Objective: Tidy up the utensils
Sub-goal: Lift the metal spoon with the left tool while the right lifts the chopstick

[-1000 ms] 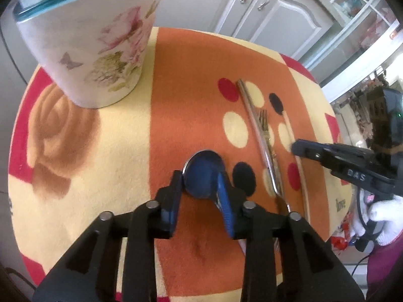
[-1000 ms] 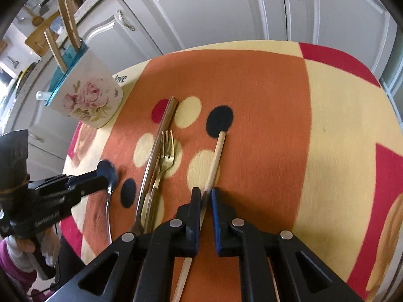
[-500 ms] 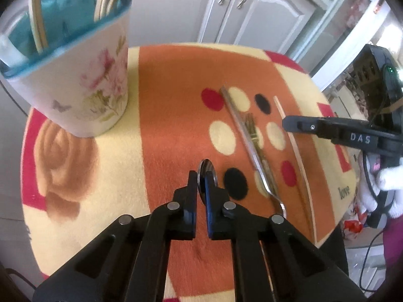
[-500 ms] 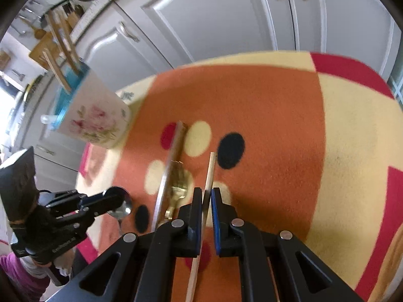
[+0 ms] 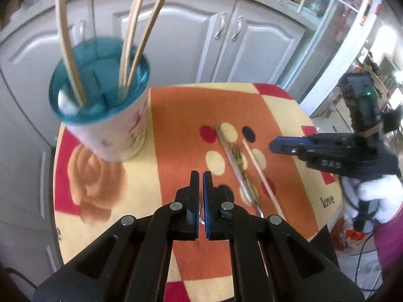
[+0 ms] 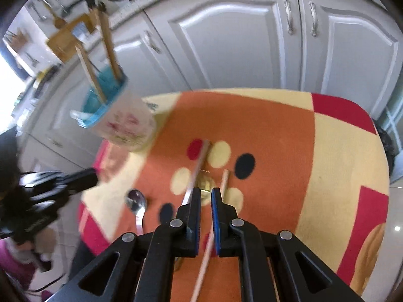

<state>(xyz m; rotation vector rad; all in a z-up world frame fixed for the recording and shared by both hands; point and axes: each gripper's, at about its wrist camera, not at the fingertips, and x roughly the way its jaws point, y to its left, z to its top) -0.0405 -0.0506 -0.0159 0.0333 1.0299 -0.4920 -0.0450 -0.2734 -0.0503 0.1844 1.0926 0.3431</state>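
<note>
A floral utensil cup (image 5: 113,128) with a teal inside stands at the table's back left and holds wooden sticks (image 5: 68,50). On the orange cloth lie a metal knife (image 5: 228,148), a gold fork (image 5: 239,158) and a wooden chopstick (image 5: 259,171). My left gripper (image 5: 200,176) is shut on a steel spoon, whose handle (image 5: 200,217) shows below the pads; its bowl (image 6: 136,200) shows in the right wrist view. My right gripper (image 6: 206,193) is shut on the chopstick (image 6: 223,183), raised above the cloth (image 6: 277,138); it also shows in the left wrist view (image 5: 279,146).
The small round table (image 5: 105,216) is covered by an orange, yellow and red cloth. Grey cabinet doors (image 5: 226,45) stand close behind it. The cup also shows in the right wrist view (image 6: 121,123), left of the utensils.
Both grippers have lifted and pulled back from the table. The left one has the spoon raised with it; the right one has lifted the chopstick's near end.
</note>
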